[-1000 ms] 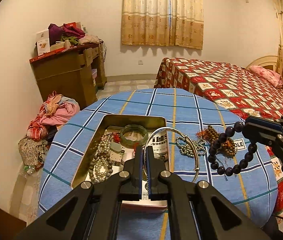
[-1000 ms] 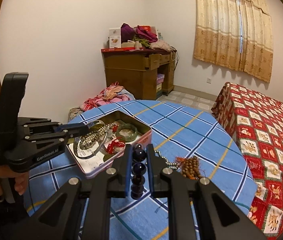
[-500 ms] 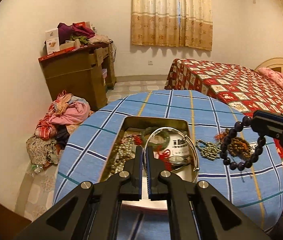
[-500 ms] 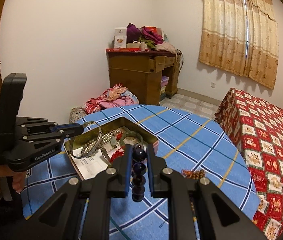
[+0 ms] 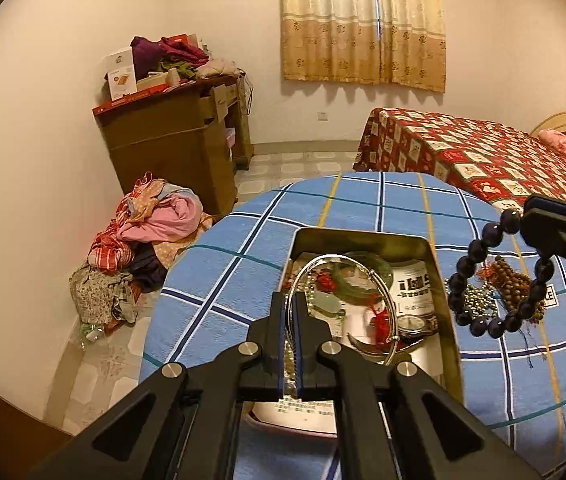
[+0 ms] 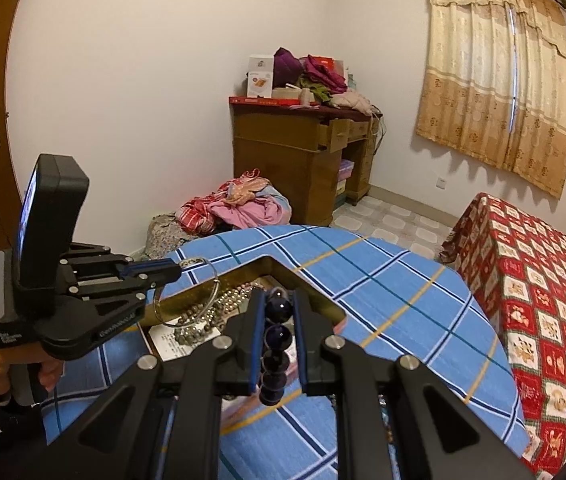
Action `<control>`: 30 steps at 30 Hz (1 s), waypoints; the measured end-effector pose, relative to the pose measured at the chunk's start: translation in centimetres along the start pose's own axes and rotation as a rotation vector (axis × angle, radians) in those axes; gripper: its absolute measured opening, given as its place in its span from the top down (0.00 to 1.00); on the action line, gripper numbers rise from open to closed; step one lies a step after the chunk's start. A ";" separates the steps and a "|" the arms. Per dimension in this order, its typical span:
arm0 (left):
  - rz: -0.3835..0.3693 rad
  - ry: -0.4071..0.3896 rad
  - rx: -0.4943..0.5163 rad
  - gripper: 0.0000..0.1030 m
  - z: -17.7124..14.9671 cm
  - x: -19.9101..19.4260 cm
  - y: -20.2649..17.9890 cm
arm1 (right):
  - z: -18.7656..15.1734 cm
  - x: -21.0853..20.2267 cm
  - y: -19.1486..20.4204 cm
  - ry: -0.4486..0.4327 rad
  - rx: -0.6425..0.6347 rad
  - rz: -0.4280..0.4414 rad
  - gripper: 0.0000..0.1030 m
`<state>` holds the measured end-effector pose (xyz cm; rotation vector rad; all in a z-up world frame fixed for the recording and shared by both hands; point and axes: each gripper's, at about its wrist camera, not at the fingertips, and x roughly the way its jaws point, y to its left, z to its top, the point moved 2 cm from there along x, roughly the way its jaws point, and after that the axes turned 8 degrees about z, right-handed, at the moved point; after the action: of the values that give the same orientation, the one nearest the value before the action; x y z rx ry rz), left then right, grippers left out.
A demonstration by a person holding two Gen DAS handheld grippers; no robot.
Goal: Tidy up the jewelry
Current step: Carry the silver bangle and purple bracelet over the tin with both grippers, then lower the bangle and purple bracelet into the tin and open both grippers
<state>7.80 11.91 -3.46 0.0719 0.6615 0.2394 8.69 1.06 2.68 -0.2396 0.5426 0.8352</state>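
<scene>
Silver bangle held above open tin; dark bead bracelet hanging beside it, above table.

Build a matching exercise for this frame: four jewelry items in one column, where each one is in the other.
Items:
1. thin silver bangle
2. dark purple bead bracelet
3. brown wooden bead string
4. green jade bangle

Places:
A. lying inside the gold metal tin
B. clamped in the left gripper
C. lying on the blue checked tablecloth
D. hanging from the right gripper

Pairs: 1-B, 2-D, 3-C, 4-A
</scene>
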 end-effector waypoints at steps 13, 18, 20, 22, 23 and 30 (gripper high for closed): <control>0.005 0.030 -0.001 0.98 0.4 1.5 0.3 | 0.2 3.5 -0.1 0.028 0.017 0.021 0.85; -0.001 0.047 -0.009 0.98 0.4 2.3 0.4 | 0.3 4.2 -0.1 0.028 0.031 0.023 0.85; -0.002 0.052 -0.008 0.98 0.4 2.5 0.4 | 0.2 4.6 -0.1 0.032 0.035 0.022 0.85; -0.001 0.056 -0.007 0.98 0.4 2.7 0.4 | 0.2 4.9 -0.1 0.035 0.041 0.023 0.85; -0.001 0.060 -0.005 0.98 0.4 2.9 0.3 | 0.1 5.1 -0.2 0.037 0.045 0.024 0.85; 0.000 0.082 -0.002 0.98 0.2 4.0 0.2 | -0.2 6.1 -0.5 0.052 0.062 0.018 0.85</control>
<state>10.99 13.08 -5.67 0.0603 0.7430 0.2442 12.32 4.60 -0.79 -0.2000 0.6194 0.8297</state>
